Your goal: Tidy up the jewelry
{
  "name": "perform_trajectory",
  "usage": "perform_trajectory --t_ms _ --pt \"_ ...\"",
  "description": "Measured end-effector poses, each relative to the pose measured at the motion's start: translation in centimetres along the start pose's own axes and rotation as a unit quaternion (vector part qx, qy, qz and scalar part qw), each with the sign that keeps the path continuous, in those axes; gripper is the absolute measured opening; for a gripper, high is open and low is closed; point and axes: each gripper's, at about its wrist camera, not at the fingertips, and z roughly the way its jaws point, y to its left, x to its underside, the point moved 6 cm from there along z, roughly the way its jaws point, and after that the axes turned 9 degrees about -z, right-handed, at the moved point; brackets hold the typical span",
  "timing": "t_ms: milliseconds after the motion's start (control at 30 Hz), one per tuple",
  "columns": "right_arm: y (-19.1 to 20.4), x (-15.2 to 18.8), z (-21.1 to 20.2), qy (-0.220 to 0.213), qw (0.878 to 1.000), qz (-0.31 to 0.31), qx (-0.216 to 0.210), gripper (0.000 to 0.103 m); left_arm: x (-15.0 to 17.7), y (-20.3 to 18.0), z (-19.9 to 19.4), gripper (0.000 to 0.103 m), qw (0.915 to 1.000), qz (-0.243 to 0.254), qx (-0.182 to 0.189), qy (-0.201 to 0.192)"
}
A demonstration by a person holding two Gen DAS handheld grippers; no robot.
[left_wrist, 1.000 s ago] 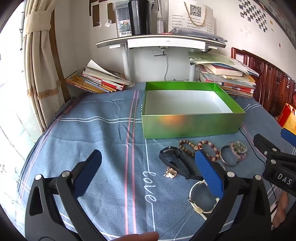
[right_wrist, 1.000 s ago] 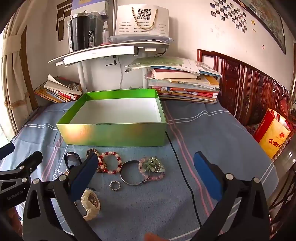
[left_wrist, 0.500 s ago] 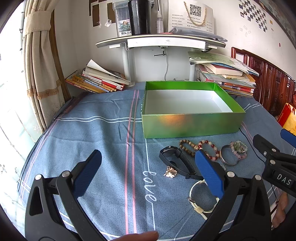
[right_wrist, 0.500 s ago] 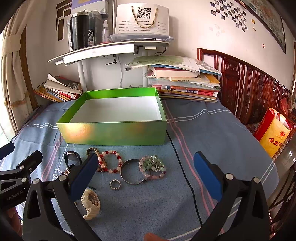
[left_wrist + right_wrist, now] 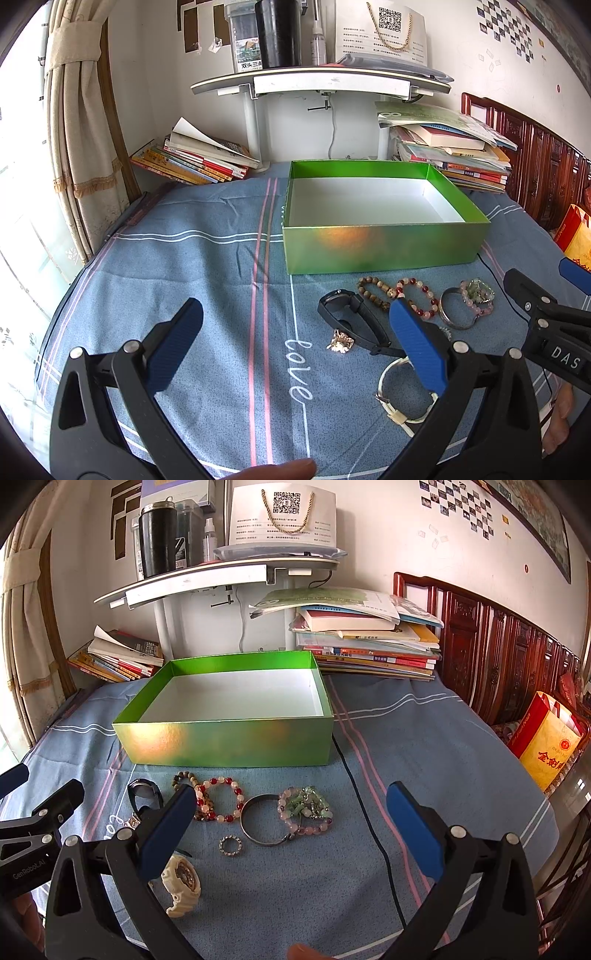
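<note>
Several pieces lie in a row on the blue sheet just before the empty green box: black watch, bead bracelets, bangle, white watch. Both tools, left tool and right tool, hover spread and empty; the right one looks nearer the bangle.

We look from both wrist cameras low over the cloth, facing the green box: the left from its near-left, the right from its near-right. Both share the box and the jewelry just before it.
</note>
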Motion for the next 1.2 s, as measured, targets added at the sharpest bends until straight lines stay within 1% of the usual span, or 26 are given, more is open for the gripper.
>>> perform_trajectory --t_ms 1200 --pt "0.37 0.33 0.28 0.005 1.000 -0.002 -0.001 0.101 0.55 -0.11 0.12 0.100 1.0000 0.002 -0.001 0.003"
